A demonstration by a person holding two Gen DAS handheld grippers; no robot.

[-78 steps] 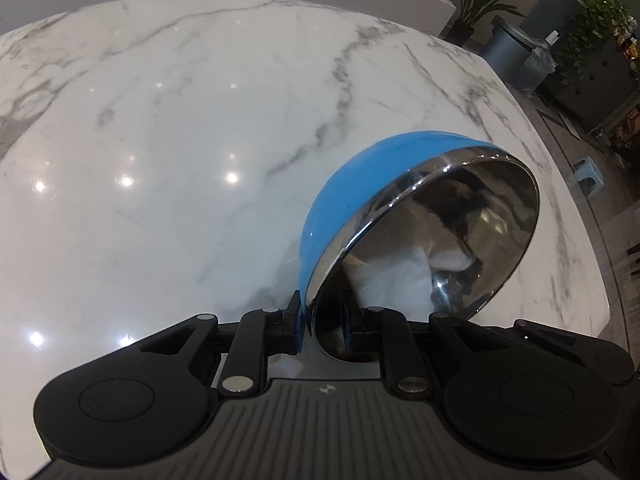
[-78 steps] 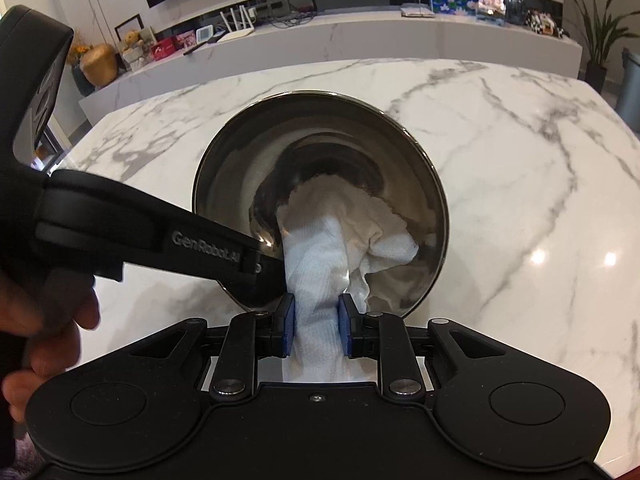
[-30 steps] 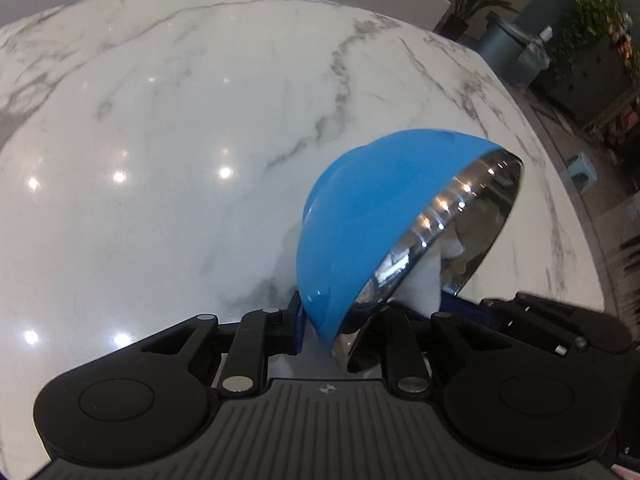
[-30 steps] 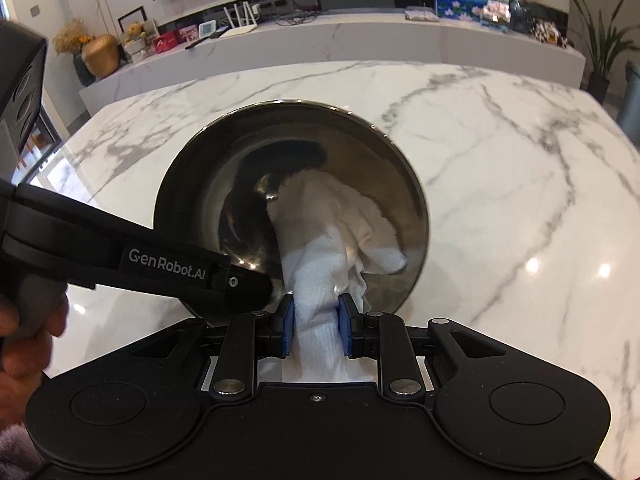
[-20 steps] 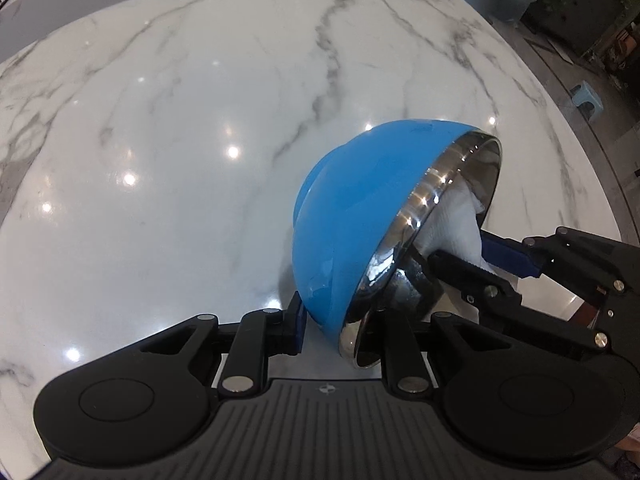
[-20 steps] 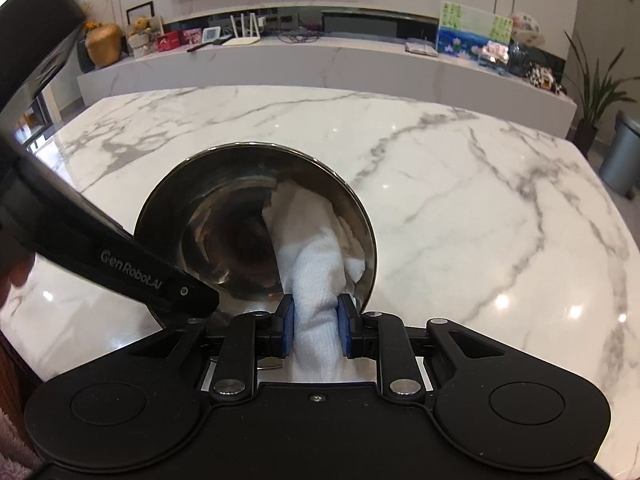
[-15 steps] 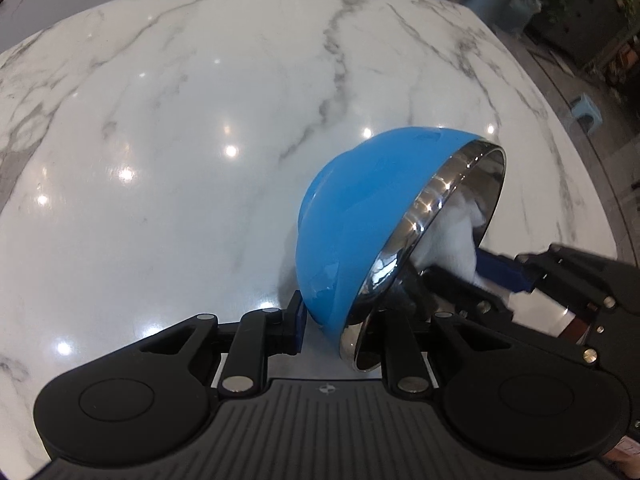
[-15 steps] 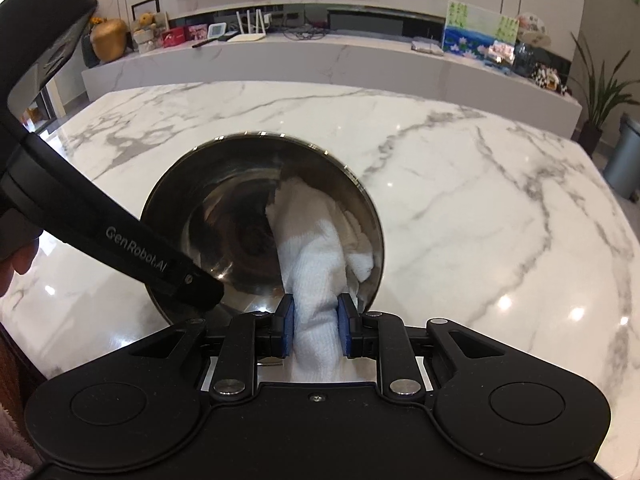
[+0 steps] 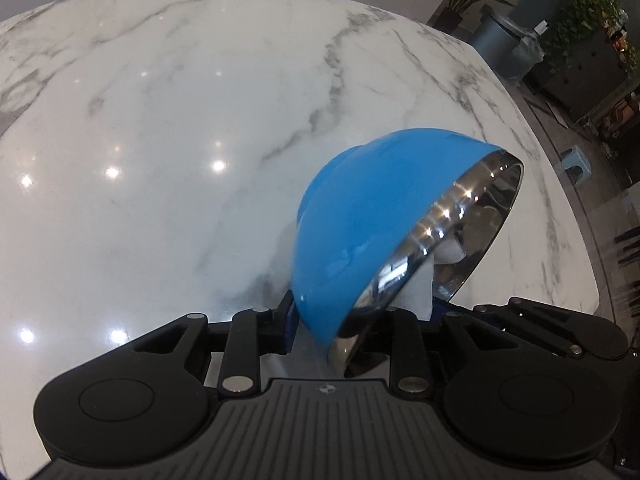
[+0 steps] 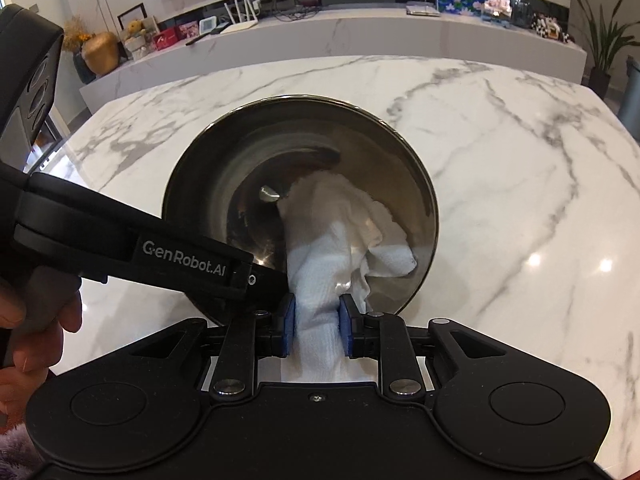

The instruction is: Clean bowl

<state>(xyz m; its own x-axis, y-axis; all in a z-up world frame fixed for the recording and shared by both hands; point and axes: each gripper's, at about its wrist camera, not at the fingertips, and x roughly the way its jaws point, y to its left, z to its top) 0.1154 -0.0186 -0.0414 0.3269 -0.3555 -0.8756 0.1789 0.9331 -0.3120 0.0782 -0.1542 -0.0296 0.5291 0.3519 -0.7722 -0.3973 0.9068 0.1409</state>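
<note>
While left gripper (image 9: 338,330) clamps rim of blue steel-lined bowl (image 9: 372,232), tipping its mouth sideways above marble bench (image 9: 160,120) — jaws have just eased wider, rim still between them — right gripper (image 10: 317,326) pinches white cloth (image 10: 336,240), wad pressed into bowl's polished interior for wiping.

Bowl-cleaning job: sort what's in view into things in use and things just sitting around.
In use:
- bowl, tilted, rim held by left gripper
- white cloth, held by right gripper, inside bowl

Sitting around:
- marble table
- potted plant
- gold vase
</note>
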